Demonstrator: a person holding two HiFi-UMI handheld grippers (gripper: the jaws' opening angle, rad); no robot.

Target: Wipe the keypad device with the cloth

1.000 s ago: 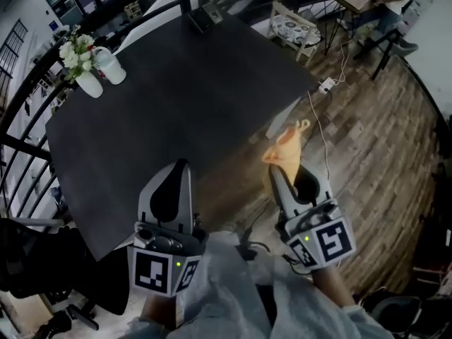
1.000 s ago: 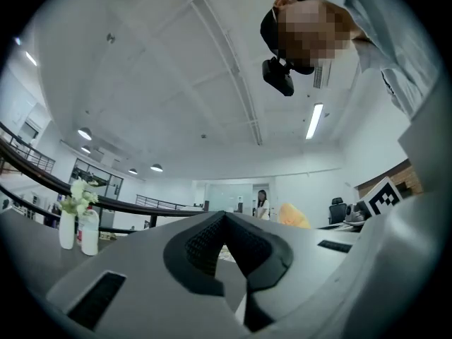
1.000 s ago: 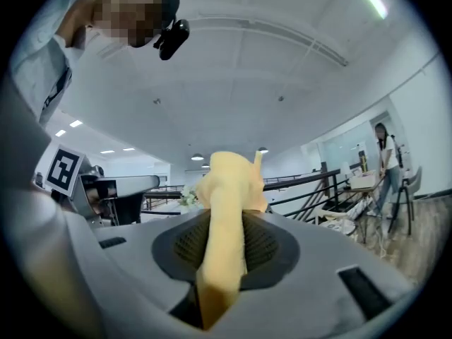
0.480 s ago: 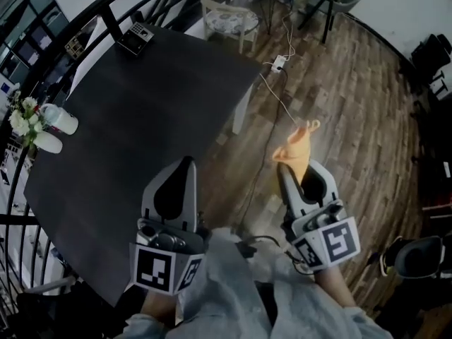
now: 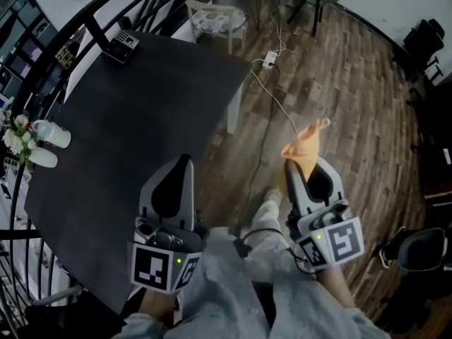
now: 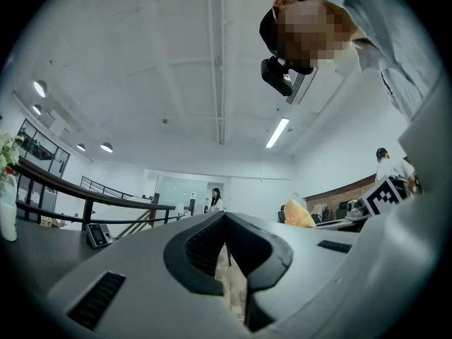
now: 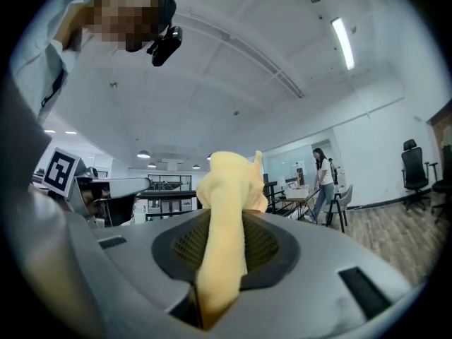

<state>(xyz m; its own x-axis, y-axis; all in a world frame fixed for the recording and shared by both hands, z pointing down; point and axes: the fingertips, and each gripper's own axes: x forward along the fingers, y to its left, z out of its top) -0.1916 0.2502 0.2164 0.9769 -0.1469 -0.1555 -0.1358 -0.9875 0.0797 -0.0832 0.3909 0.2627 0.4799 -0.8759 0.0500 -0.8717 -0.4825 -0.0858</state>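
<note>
The keypad device (image 5: 119, 42) sits at the far corner of the dark table (image 5: 134, 133), leaning by the railing; in the left gripper view it shows small as the keypad device (image 6: 95, 235) far off to the left. My right gripper (image 5: 301, 167) is shut on an orange-yellow cloth (image 5: 306, 144), held over the wooden floor to the right of the table. In the right gripper view the cloth (image 7: 227, 210) stands up bunched between the jaws of the right gripper (image 7: 224, 260). My left gripper (image 5: 179, 165) is shut and holds nothing, above the table's near edge. Both are far from the device.
A white vase with flowers (image 5: 25, 147) and a cup (image 5: 53, 134) stand at the table's left edge. A railing (image 5: 42, 55) runs behind. On the wooden floor lie a power strip (image 5: 269, 58) and cable; a chair (image 5: 215, 21) stands beyond the table.
The head view has swung right: the table slid left and more floor shows. Both grippers keep their pose near the body, the cloth still in the right one.
</note>
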